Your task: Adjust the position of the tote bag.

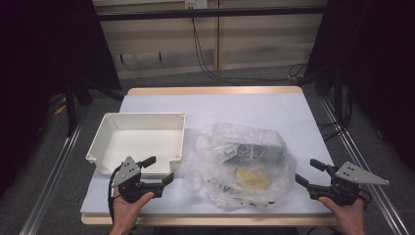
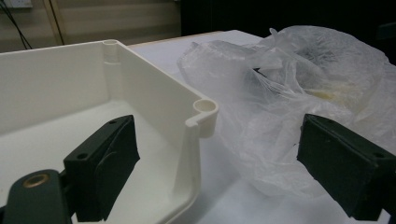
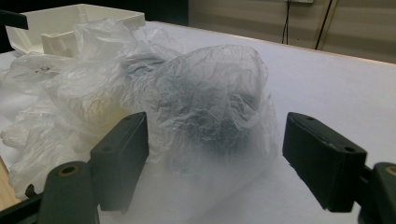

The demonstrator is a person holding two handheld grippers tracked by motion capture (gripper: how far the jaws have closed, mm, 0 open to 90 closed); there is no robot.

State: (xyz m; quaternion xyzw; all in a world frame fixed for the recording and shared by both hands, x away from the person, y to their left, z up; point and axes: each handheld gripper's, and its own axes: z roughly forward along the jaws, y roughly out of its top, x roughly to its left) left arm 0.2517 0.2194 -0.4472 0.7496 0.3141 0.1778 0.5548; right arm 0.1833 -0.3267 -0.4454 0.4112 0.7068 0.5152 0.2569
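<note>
1. The surface [image 1: 215,105] is a white sheet on a wooden-edged board, and it carries two things: a white plastic tray [image 1: 138,139] on its left half and a clear plastic bag [image 1: 240,164] just right of centre.
2. The plastic bag is crumpled and loosely bunched. Through the film a dark grey block [image 1: 254,152] shows at the far side, and a pale yellow item [image 1: 252,178] lies nearer the front edge. What these two contents are cannot be told through the film.
3. The bag's left fringe lies just beside the tray's right wall; whether the two touch cannot be told.
4. The left gripper [image 1: 157,170], held in the person's left hand [image 1: 128,208], hovers over the front right corner of the tray. Its jaws stand wide open with nothing between them. In the left gripper view, one jaw sits over the tray's inside, the other before the bag [image 2: 289,102], and the tray's corner post [image 2: 205,108] stands between them.
5. The right gripper [image 1: 309,172], held in the right hand [image 1: 348,215], sits near the front right corner of the surface, close to the bag's right side. Its jaws are wide open and grip nothing. In the right gripper view the bag [image 3: 201,102] lies ahead, framed between the two jaws and clear of both.
</note>
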